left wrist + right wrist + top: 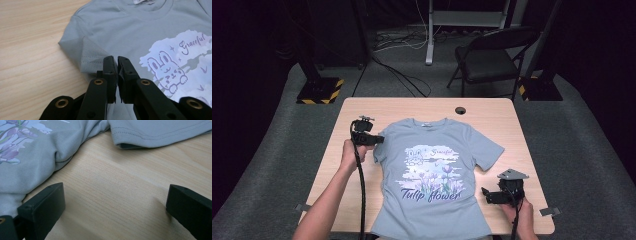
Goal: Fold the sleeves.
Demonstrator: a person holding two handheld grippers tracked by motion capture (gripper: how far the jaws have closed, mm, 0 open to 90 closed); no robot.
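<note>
- Desk (362,107) first, since it's the biggest thing: light wood top with a small round hole (460,110) near its far edge, and grey carpet all round it.
- T-shirt (432,172) next, a grey-blue one lying flat, face up, in the middle of the desk, collar toward the far edge and hem at the near edge. It has a bunny-and-clouds print with purple tulips and "Tulip flower" lettering under that.
- Folding chair (492,55), dark, stands on the carpet well beyond the desk's far right corner.
- Person's two forearms come in from the desk's near edge, one on each side of the shirt.
- Left gripper (364,136) sits at the shirt's left sleeve, toward the desk's left side. In the left gripper view its fingers (110,75) are pressed together and pinching a bit of the sleeve cloth; the sleeve (93,58) is turned over just there, so the mesh-looking inside and its stitched hem show.
- Right gripper (492,195) is over bare wood just beside the shirt's lower right side, near the desk's front right corner. Its fingers (42,207) are spread wide with only wood between them, and they aren't touching the shirt. The body of the shirt bunches up near one finger, and the right sleeve (160,132) lies flat farther off.
</note>
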